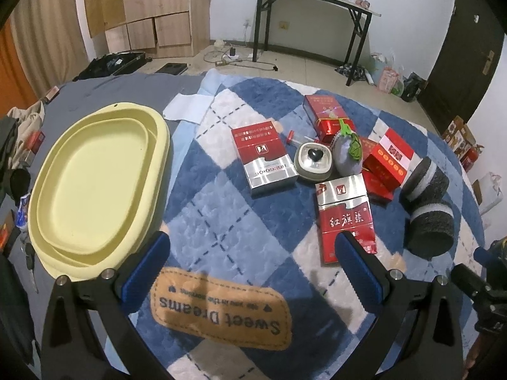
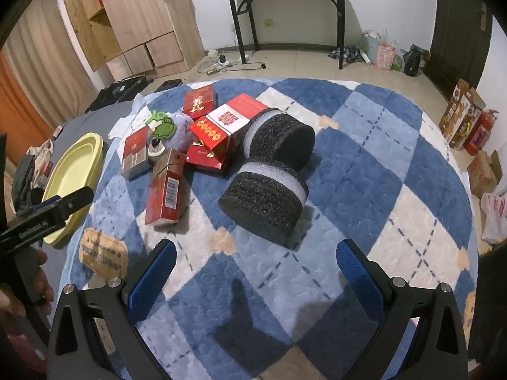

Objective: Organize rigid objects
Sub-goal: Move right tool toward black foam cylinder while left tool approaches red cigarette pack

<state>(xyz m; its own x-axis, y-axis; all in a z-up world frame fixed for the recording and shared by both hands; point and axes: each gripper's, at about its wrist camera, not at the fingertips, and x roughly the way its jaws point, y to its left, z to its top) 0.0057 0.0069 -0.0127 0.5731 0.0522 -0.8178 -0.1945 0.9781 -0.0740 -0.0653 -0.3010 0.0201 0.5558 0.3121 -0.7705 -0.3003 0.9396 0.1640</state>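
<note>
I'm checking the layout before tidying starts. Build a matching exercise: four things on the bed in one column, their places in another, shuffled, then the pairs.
Things
1. pale yellow oval plastic tray
2. two black foam cylinders with white bands
3. purple plush toy with green leaf
4. tan "Sweet Dreams" fabric patch

Places
A. amid the red boxes, beside the small square cream case
B. on the grey sheet, left of the blue checked blanket
C. sewn on the blanket, between the left gripper fingers in its view
D. right of the box pile, touching each other

Pairs: 1-B, 2-D, 3-A, 4-C
</note>
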